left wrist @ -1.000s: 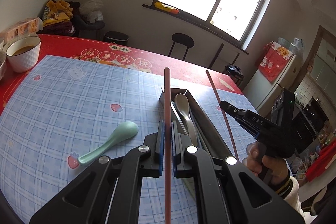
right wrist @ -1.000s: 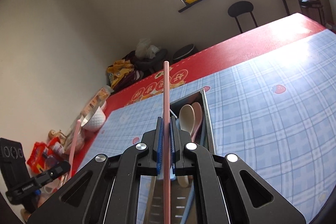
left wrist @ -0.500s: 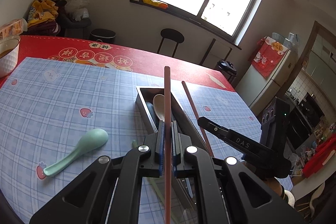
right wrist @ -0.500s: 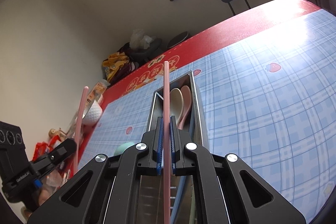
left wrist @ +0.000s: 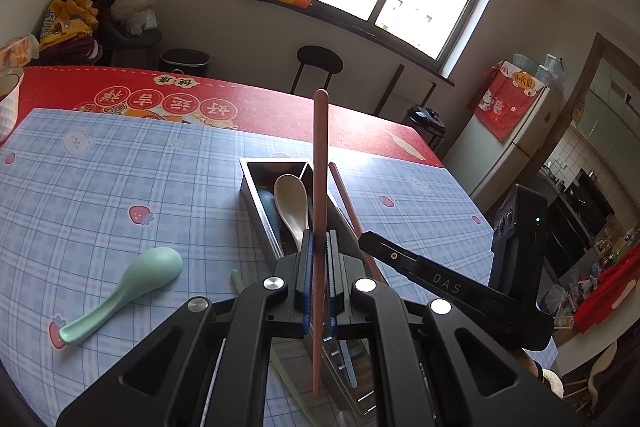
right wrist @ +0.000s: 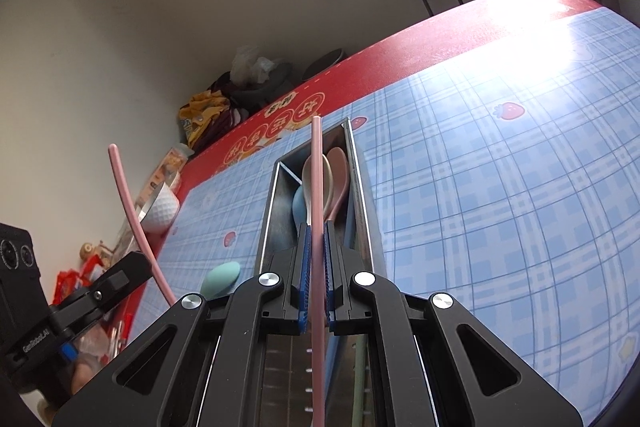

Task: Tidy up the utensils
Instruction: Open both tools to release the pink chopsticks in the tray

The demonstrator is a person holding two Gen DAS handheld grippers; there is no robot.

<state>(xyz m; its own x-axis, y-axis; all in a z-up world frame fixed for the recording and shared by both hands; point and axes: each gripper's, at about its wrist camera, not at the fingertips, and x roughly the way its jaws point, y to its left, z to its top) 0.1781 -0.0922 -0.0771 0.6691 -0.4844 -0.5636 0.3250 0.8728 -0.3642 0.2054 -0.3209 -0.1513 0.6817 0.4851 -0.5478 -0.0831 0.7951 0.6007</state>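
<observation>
- Your left gripper (left wrist: 316, 259): jaws clamped on a thin pink chopstick (left wrist: 320, 163), above the long metal utensil tray (left wrist: 256, 207).
- Your right gripper (right wrist: 316, 263): jaws clamped on a second pink chopstick (right wrist: 316, 179), over the tray's spoons.

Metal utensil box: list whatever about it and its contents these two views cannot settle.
- Metal utensil box: near end hidden in both wrist views behind the left gripper and right gripper.
- Spoons inside: handles hidden behind the right gripper.
- Pink chopstick: lower end cut off by the bottom edge.
- Green stick: mostly behind the left gripper; what it is, unclear.
</observation>
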